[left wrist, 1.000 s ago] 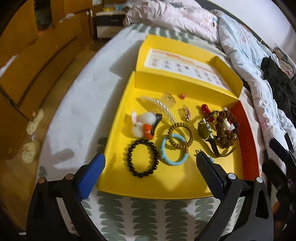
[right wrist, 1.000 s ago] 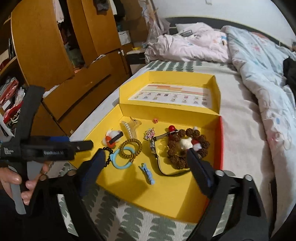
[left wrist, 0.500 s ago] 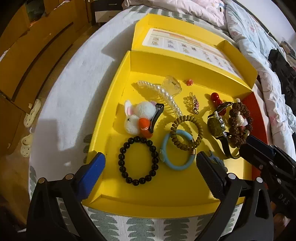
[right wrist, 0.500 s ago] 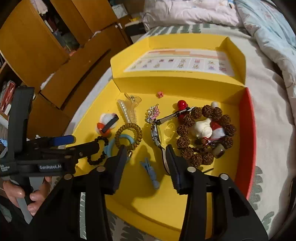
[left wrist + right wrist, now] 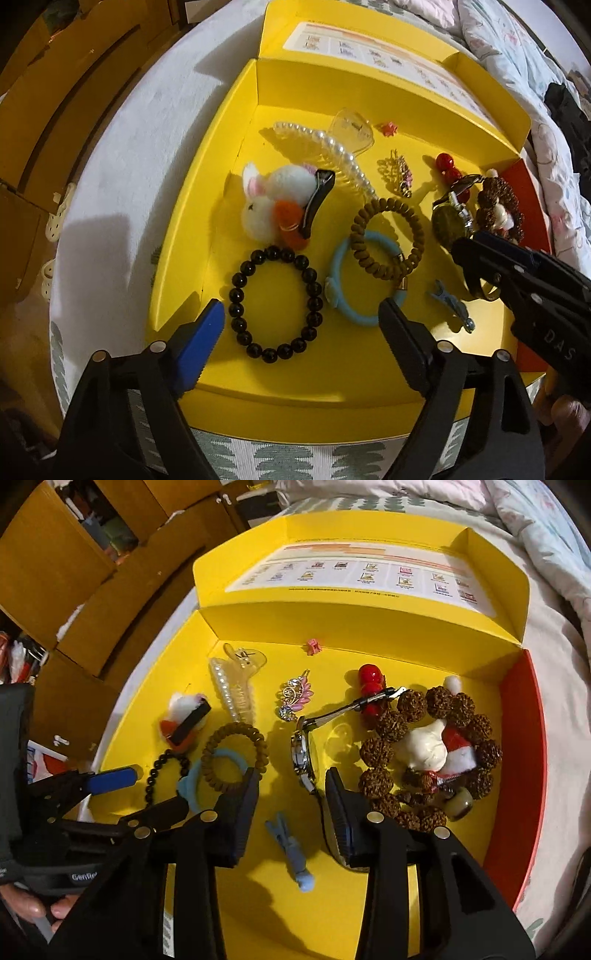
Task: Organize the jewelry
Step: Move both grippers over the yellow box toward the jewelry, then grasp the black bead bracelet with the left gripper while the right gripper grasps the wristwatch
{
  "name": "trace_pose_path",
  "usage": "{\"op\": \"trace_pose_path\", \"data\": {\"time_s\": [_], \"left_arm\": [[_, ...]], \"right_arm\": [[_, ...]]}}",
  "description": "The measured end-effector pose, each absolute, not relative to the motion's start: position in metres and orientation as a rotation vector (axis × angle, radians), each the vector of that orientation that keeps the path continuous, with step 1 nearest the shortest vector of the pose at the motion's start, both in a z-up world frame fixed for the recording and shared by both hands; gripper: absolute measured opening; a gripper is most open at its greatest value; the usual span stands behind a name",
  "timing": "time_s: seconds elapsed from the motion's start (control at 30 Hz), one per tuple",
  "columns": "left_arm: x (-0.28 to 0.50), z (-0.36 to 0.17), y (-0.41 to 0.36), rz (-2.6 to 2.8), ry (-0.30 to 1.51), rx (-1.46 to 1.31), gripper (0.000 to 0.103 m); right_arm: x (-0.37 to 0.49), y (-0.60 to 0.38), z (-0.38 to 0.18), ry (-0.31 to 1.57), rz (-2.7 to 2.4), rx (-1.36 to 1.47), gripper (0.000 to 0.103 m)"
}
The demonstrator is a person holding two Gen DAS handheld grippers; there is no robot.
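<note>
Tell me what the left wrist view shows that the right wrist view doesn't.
Only the left wrist view shows the black bead bracelet as a full ring and the bunny clip's face.

Only the right wrist view shows the whole rough brown bead bracelet with the white figure inside it, and the watch's strap running under the right hand-held gripper.

Both share the yellow box, pearl claw clip, brown coil tie and small blue clip.
</note>
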State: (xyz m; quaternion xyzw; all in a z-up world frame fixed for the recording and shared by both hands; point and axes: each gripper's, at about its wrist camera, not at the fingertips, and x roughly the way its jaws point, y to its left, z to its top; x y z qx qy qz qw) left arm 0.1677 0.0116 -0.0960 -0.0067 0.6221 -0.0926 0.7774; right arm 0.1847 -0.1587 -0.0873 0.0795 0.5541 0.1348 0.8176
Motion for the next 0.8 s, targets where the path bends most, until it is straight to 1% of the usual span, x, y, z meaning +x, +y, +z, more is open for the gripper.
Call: {"op": "trace_pose_path", "data": {"time_s": [0.07, 0.13, 0.17, 0.23, 0.47, 0.57, 0.6, 0.77, 0.8], "left_arm": [[0.173, -0.099, 0.006, -0.197, 1.365, -0.012, 0.072], [0.173, -0.103, 0.006, -0.191, 1.373, -0.002, 0.07], [0.173, -0.103, 0.006, -0.184, 1.367, 0.011, 0.067], [0.171, -0.103, 0.009, -0.192, 1.364, 0.007, 0.067], [0.166, -0.1, 0.022, -0.217, 1.365, -0.024, 0.049], [0.166, -0.098, 0.019, -0.223, 1.359, -0.003, 0.048], [0.164, -0.098, 0.018, -0.224, 1.359, 0.004, 0.044], [0.161, -0.101, 0.004, -0.23, 1.377, 0.052, 0.043], [0.16, -0.104, 0.004, -0.227, 1.382, 0.056, 0.041]], "right_arm": [[0.188, -0.157, -0.09, 1.193, 0.276, 0.157, 0.038], [0.19, -0.155, -0.093, 1.2, 0.271, 0.15, 0.038], [0.19, -0.153, -0.094, 1.205, 0.273, 0.145, 0.036], [0.191, -0.151, -0.096, 1.207, 0.269, 0.134, 0.035], [0.193, -0.15, -0.098, 1.214, 0.259, 0.125, 0.027], [0.194, -0.151, -0.1, 1.22, 0.254, 0.122, 0.025], [0.193, -0.151, -0.101, 1.223, 0.255, 0.119, 0.024], [0.195, -0.149, -0.106, 1.235, 0.252, 0.116, 0.024], [0.196, -0.149, -0.107, 1.236, 0.25, 0.116, 0.024]]}}
